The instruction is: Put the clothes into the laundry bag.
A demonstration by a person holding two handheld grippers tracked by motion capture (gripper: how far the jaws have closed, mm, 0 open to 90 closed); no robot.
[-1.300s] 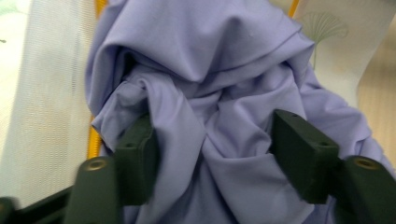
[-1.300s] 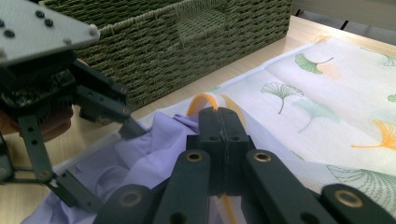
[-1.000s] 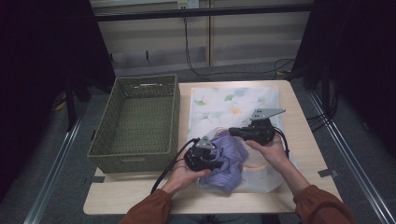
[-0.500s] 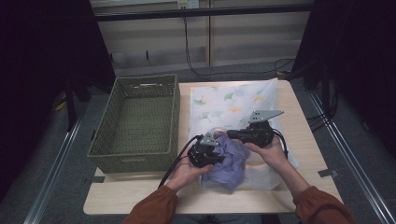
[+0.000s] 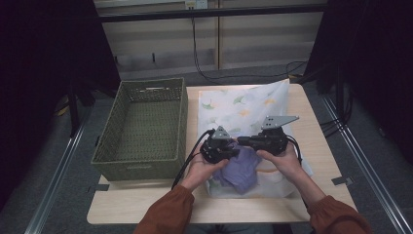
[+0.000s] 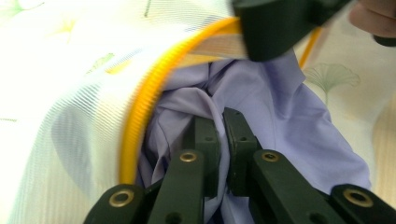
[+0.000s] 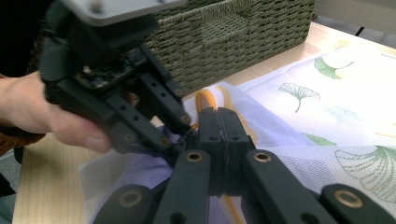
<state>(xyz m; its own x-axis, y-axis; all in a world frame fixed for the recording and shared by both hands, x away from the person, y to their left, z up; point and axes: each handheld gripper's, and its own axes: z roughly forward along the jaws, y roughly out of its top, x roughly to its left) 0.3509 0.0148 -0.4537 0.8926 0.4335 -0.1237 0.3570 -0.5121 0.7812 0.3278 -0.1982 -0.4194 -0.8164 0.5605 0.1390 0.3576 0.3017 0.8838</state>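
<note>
Left jaws: the left gripper [image 6: 223, 135] has its jaws pressed together on a fold of the purple garment [image 6: 280, 121], just inside the bag's mouth.
Right jaws: the right gripper [image 7: 218, 135] is clamped on the yellow zip edge [image 7: 205, 100] of the mesh laundry bag [image 5: 243, 105], holding the mouth up.
Garment: bunched at the near end of the bag, partly under the mesh, partly out; both grippers meet over it in the high view.
Bag: lies flat on the table [image 5: 321, 131], leaf print upward, just right of the wicker basket [image 5: 146, 126].
Step in hand: likely stuffing the garment into the bag.
Next move: probably push the cloth deeper with the left while the right keeps the zip edge lifted; the loose folds may snag on the rim.
</note>
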